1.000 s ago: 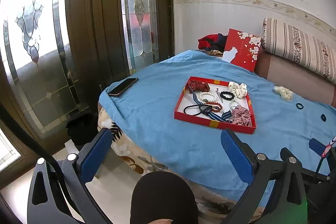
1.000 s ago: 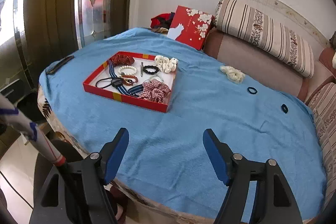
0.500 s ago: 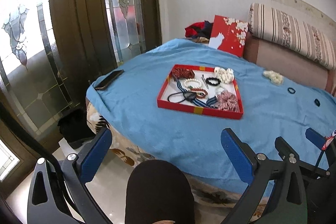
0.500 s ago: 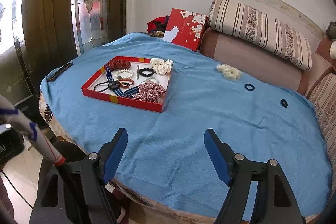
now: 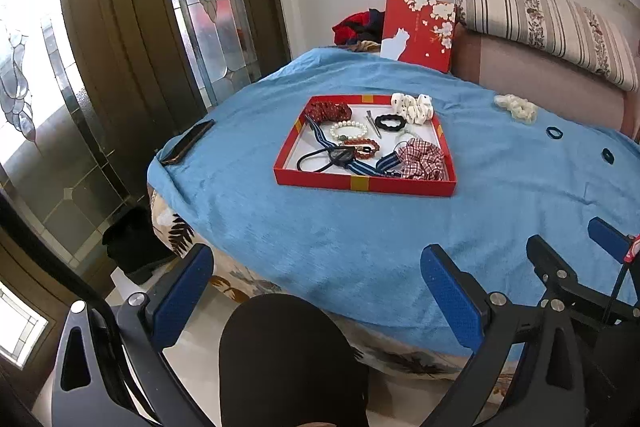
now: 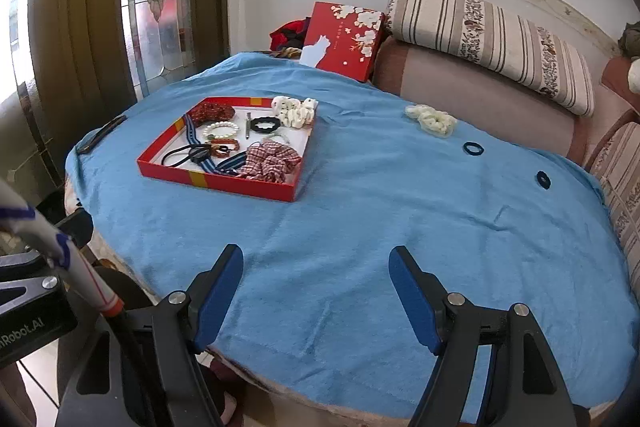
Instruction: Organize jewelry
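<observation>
— On the blue cloth [image 6: 360, 211], what sits where?
— Red tray [image 6: 224, 183] first, scrunchies and bracelets inside; beyond its far right corner, cream scrunchie [image 6: 431, 119]; farther right, two dark hair ties [image 6: 473, 148].
— Grippers?
— Nearer than the tray; left gripper [image 5: 316, 291] and right gripper [image 6: 316, 291] spread wide, empty.

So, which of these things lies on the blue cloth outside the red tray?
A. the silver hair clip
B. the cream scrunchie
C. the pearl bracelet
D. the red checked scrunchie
B: the cream scrunchie lies on the bare blue cloth to the right of the red tray, near the sofa, while the pearl bracelet, the red checked scrunchie and the silver hair clip are all inside the tray.
</observation>
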Available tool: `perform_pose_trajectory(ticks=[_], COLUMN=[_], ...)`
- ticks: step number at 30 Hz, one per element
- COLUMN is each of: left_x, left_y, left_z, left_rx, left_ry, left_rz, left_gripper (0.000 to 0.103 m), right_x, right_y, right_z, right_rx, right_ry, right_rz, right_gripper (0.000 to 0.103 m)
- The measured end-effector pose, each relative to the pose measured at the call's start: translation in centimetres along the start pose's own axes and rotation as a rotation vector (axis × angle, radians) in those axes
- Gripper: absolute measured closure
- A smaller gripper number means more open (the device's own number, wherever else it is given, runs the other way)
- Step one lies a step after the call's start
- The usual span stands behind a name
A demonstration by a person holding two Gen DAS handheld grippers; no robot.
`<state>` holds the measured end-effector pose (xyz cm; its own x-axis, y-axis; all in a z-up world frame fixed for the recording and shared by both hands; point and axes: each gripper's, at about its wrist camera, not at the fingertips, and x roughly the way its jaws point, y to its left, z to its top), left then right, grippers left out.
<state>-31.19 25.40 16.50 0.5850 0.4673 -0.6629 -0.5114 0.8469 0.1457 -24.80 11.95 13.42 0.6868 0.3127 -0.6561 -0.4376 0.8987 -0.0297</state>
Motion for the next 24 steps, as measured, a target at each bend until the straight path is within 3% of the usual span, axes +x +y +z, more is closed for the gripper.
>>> perform_pose_trajectory(ticks=[24], left_x=[0.9], left_y=[0.6], left_z=[0.0], left_rx=[-0.025], left_ry=[0.028], left_rz=[-0.013], left_gripper=[0.0], right_x=[-0.1], right_y=[1.2], right_z=[0.0], right_rx=[-0.034], right_ry=[-0.022], right_rz=[0.002], right_gripper=[0.024])
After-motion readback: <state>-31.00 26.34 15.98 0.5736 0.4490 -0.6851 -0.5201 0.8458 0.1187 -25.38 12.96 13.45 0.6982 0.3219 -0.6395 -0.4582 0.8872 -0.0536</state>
